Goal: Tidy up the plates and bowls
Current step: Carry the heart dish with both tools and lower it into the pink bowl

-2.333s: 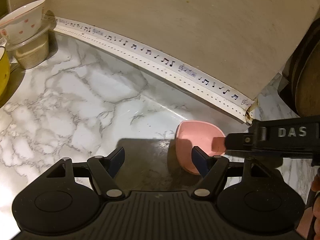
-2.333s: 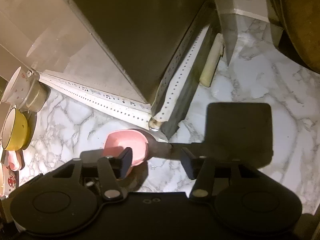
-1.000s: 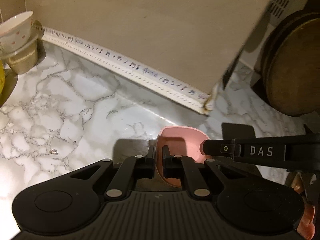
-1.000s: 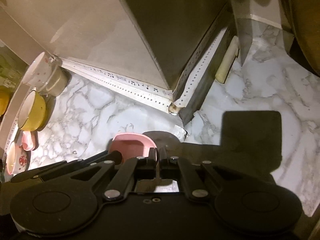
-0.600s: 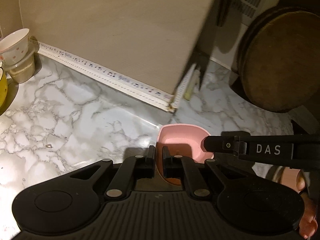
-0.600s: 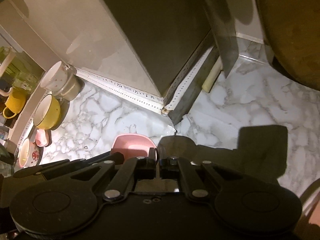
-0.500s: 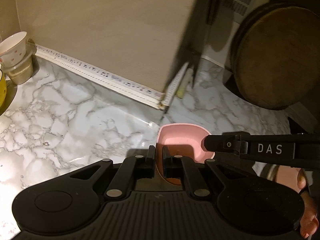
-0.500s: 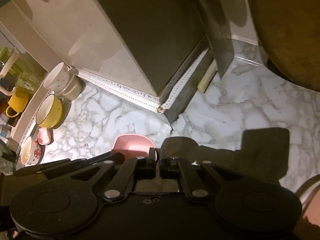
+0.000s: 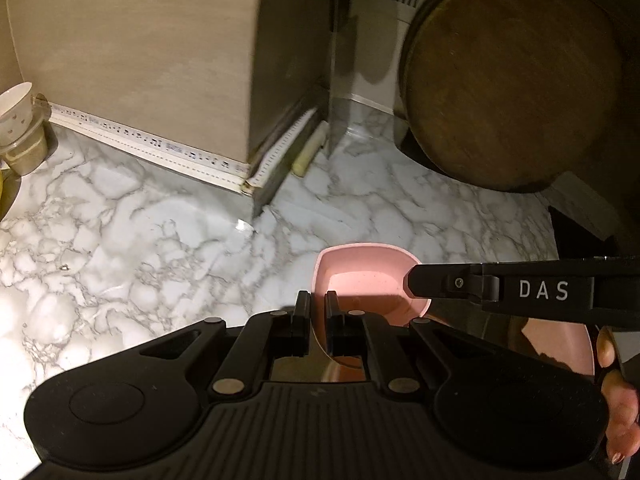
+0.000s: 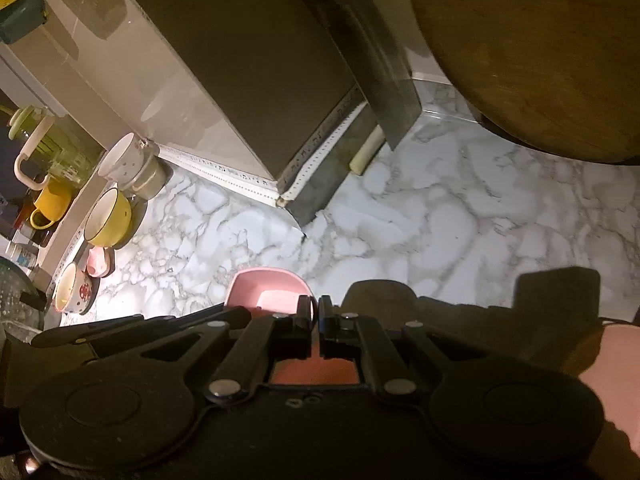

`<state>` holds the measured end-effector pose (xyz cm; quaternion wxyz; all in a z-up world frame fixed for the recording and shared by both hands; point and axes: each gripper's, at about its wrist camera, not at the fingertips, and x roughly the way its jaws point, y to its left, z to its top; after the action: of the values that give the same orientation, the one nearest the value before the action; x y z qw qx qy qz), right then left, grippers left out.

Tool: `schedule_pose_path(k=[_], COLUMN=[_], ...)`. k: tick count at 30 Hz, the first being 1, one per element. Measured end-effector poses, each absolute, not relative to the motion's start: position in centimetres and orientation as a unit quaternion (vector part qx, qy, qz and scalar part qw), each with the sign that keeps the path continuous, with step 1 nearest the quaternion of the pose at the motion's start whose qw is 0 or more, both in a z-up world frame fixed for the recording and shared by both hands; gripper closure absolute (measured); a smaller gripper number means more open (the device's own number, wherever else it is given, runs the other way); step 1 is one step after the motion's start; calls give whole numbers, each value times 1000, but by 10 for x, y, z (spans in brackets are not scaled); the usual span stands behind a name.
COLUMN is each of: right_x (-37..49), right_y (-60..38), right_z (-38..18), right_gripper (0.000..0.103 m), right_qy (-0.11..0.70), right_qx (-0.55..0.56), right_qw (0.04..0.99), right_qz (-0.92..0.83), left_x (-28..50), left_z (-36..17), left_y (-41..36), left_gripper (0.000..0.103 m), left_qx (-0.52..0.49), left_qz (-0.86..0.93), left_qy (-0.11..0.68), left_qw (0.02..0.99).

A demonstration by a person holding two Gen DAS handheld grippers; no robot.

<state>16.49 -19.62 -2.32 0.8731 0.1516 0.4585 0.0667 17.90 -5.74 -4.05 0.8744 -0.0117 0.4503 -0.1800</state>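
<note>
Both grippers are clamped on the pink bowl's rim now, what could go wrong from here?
1. The left gripper and right gripper each pinch only a thin edge of the pink square-ish plastic bowl; uneven motion between the two hands could twist it loose over the marble-patterned countertop.
2. The round dark wooden board leans close by on the right; a wide swing might knock it.

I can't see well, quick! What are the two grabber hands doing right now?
Left gripper: shut on the pink bowl, pinching its rim.
Right gripper: shut on the same pink bowl, at the opposite rim.
</note>
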Motion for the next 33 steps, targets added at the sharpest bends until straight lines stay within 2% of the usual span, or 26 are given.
schedule_pose_path(k=[33], right_x=[124], right_y=[-223], right_z=[-65], right_gripper=[98], right_qy=[504], right_qx=[137], right_qw=[849], right_qz=[81], left_x=[149], left_z=[-80], left_y=[-96], left_gripper=[97], left_qx=[43], left_qz=[-190], left_qy=[508], left_qw=[839])
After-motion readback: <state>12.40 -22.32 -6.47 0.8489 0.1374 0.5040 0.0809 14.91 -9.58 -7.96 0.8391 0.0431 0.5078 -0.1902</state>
